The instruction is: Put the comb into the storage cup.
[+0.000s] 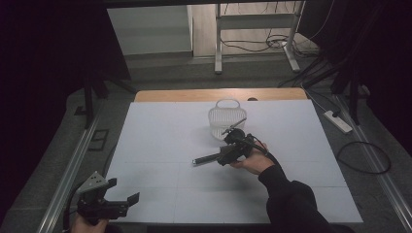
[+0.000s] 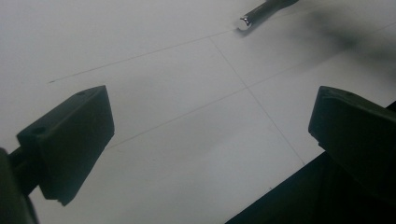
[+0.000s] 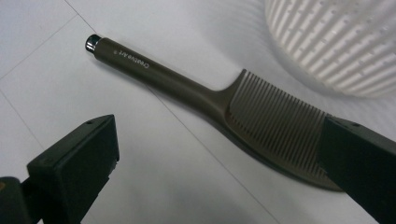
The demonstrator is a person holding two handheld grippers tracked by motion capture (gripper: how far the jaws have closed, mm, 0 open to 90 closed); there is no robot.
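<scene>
Table (image 1: 160, 145) covered in white sheeting is carrying a white slatted basket (image 1: 227, 118) at its far middle, with a dark utensil (image 1: 234, 126) leaning in it (what kind, I cannot tell). The right gripper (image 1: 228, 154) is hovering over a brown comb (image 1: 206, 158) just in front of the basket; the left gripper (image 1: 121, 191) is waiting near the front-left corner.

Left gripper view: jaws are standing spread over bare sheeting, the comb's handle tip (image 2: 246, 19) lying well ahead.

Right gripper view: jaws are standing wide apart, the comb (image 3: 210, 100) lying flat between them, beside the basket (image 3: 341, 42), not yet pinched.
</scene>
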